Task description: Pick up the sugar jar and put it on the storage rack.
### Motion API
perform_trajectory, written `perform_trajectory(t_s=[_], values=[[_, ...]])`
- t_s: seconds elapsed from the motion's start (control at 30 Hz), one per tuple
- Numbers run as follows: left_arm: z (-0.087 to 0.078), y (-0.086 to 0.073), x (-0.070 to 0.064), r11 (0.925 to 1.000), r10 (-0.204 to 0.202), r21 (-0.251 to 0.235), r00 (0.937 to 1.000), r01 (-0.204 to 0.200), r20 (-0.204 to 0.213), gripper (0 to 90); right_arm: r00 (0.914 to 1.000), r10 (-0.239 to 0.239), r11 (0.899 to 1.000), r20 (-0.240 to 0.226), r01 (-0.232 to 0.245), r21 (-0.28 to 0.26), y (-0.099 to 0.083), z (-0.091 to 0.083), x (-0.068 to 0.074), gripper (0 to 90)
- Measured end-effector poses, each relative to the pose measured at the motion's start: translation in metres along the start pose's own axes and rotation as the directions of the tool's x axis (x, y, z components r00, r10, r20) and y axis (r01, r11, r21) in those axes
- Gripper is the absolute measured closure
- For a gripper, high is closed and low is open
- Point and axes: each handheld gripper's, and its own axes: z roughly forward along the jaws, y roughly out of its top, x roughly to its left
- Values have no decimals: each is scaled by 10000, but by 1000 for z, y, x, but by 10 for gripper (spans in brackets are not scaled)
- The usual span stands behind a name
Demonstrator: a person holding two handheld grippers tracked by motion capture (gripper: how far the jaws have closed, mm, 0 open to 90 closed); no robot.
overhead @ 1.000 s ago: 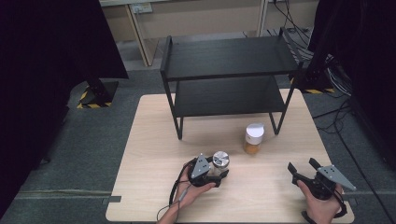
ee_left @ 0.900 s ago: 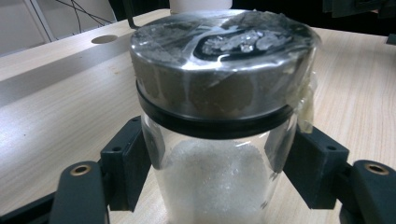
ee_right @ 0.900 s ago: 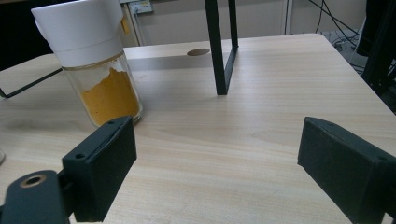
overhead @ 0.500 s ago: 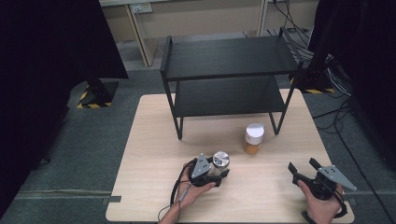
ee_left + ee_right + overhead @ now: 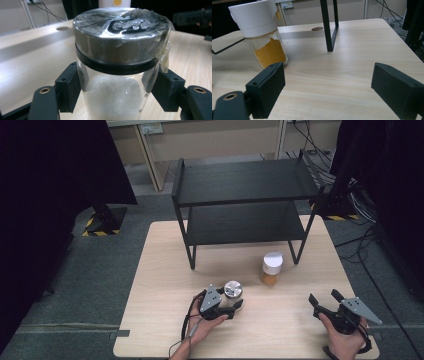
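Clear glass jar with a brushed-metal screw lid [image 5: 120, 65], black seal ring under the lid, crinkled clear tape across the top, white granular contents filling the lower part; it stands upright on the pale wood-grain counter [image 5: 160, 270], toward the near edge and left of centre. Left gripper [image 5: 231, 306]: black fingers [image 5: 68, 91] clenched on the jar's glass body from both sides, just below the lid. Right gripper [image 5: 324, 300]: fingers [image 5: 265, 91] released and spread wide, holding nothing, low over the counter near its right near corner. Second item: clear glass jar with a white plastic cap and orange powder [image 5: 272, 268], upright, near the metal-lidded jar and farther back to its right, well apart from the right gripper. Black two-tier metal shelf rack [image 5: 245, 195] occupies the far half of the counter; its right front leg stands just beside the orange-powder jar. Open room: bare counter between the two grippers and along the left side; the near edge runs close behind both hands.
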Motion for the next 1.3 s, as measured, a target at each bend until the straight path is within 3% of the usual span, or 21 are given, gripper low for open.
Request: perform_trajectory(t_s=[0.1,0.3,0.57,0.77,0.93,0.97,1.0,1.2,1.3], values=[[-10,2,-1,9988,-22,-488,9997,10,-243,309,10000,-23,10000,2,23,14,0,0,0,120],[-19,5,-3,9963,-21,-857,9983,-29,-580,309,10000,-8,10000,13,8,-1,0,0,0,120],[-34,14,-12,9907,-22,-1351,9884,-186,-1518,309,10000,-7,10000,4,7,16,0,0,0,120],[-43,25,-25,9849,139,-1643,9699,-553,-2429,309,10000,11,10000,5,-11,24,0,0,0,120],[-46,31,-34,9818,98,-1764,9451,-711,-3266,309,10000,11,10000,10,-11,21,0,0,0,120],[-47,32,-36,9812,8,-1801,9355,-688,-3532,309,10000,16,10000,12,-16,14,0,0,0,120],[-47,32,-36,9812,8,-1801,9355,-688,-3532,309,10000,16,10000,12,-16,14,0,0,0,120],[-44,41,-39,9813,-43,-1780,9153,-736,-4026,309,10000,63,10000,15,-63,11,0,0,0,120],[-43,48,-37,9811,-41,-1775,9100,-764,-4146,309,10000,90,10000,24,-89,-25,0,0,0,120]])
